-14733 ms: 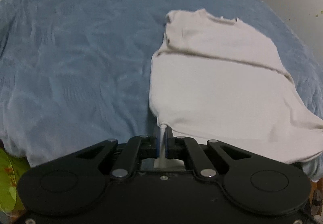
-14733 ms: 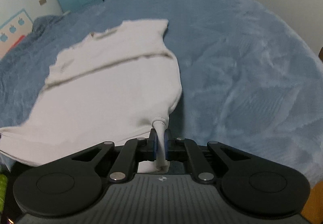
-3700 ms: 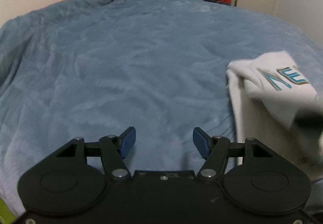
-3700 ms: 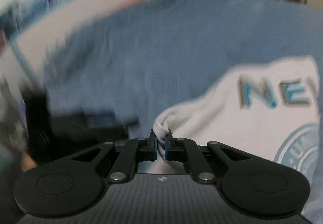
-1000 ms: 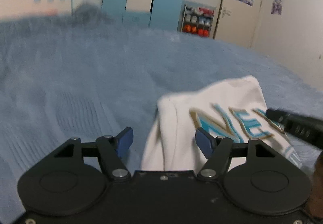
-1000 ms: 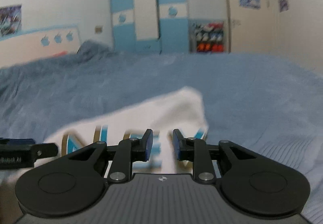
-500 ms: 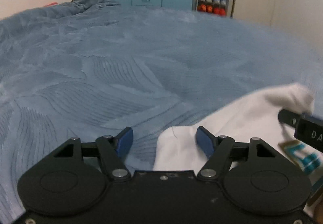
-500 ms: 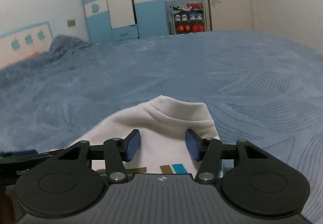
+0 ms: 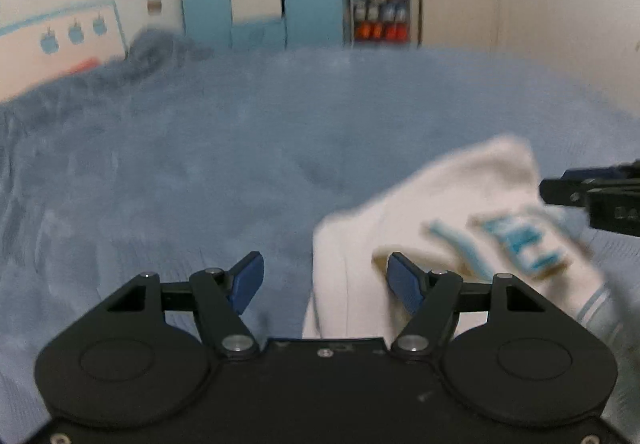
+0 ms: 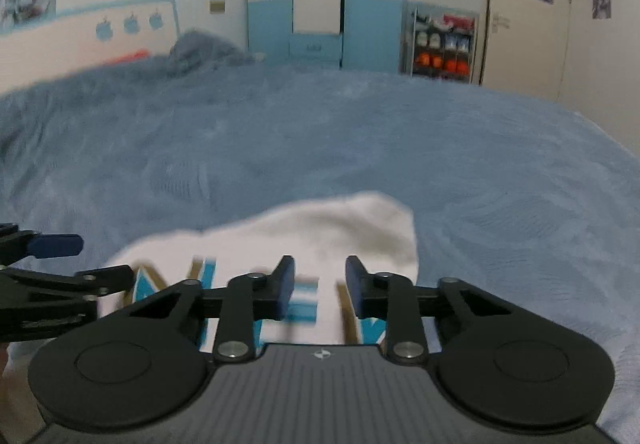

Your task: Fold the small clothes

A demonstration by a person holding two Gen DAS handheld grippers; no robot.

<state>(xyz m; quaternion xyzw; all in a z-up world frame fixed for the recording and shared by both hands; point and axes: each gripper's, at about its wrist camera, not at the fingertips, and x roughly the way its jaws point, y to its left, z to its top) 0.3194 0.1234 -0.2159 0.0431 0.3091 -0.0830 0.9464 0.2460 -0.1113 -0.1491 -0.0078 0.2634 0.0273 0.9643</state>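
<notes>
Since half a second ago both tools have lifted. Blue blanket (image 10: pixel 480 172) spreads wide; the folded white shirt (image 10: pixel 320 236) lies on it. Left gripper (image 9: pixel 322 278) gapes wide, empty, over the shirt's left edge; right gripper (image 10: pixel 320 280) part open, empty.

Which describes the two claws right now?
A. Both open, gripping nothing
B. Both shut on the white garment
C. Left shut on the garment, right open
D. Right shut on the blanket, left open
A: the left claw and the right claw both show a clear gap between their blue pads, with the folded white garment lying loose on the blue blanket.
</notes>
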